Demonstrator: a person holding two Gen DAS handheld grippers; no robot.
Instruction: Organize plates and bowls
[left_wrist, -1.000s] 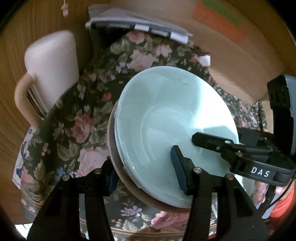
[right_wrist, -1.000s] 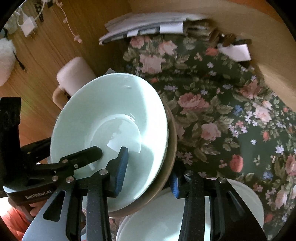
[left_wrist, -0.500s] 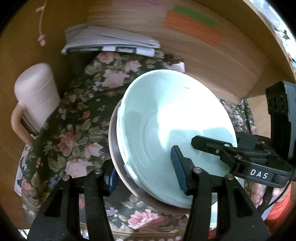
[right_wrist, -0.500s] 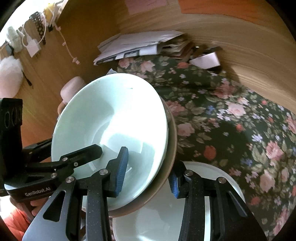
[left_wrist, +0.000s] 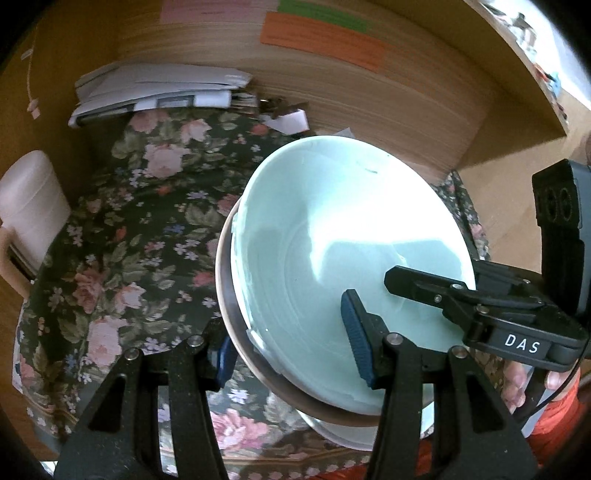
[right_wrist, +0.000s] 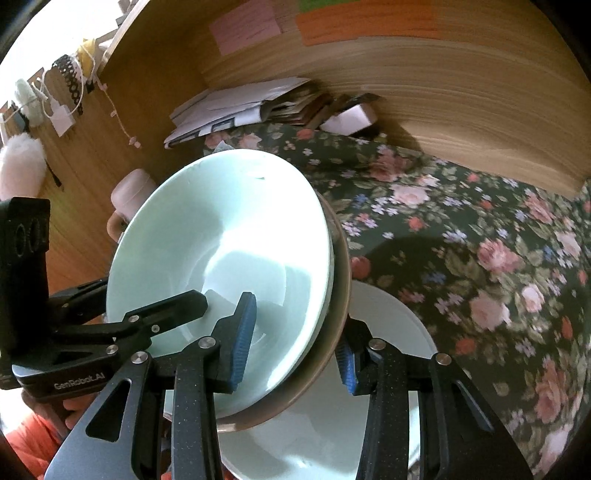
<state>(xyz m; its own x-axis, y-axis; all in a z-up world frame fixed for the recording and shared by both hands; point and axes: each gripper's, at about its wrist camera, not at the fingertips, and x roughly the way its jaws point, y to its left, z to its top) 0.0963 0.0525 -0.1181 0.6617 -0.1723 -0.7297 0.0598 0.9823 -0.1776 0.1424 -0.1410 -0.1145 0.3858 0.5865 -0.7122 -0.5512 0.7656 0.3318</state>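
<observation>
A pale green bowl (left_wrist: 343, 251) sits nested in a brown bowl (left_wrist: 224, 288); the pair is held up, tilted, above the floral cloth. My left gripper (left_wrist: 291, 358) is shut on the stack's left rim, one pad inside the green bowl, one under the brown one. My right gripper (right_wrist: 295, 350) is shut on the opposite rim of the green bowl (right_wrist: 221, 236) and brown bowl (right_wrist: 338, 295). It also shows in the left wrist view (left_wrist: 480, 310). A white plate (right_wrist: 391, 325) lies on the cloth below the stack, partly hidden.
A table with a dark floral cloth (left_wrist: 122, 236) fills the space. A stack of papers (left_wrist: 155, 92) lies at the back by a wooden wall (right_wrist: 443, 92). A pink-white mug (left_wrist: 29, 206) stands at the left edge.
Both grippers have lifted the bowl stack and carried it back and to the right, over the white plate. The grip on both rims is unchanged.
</observation>
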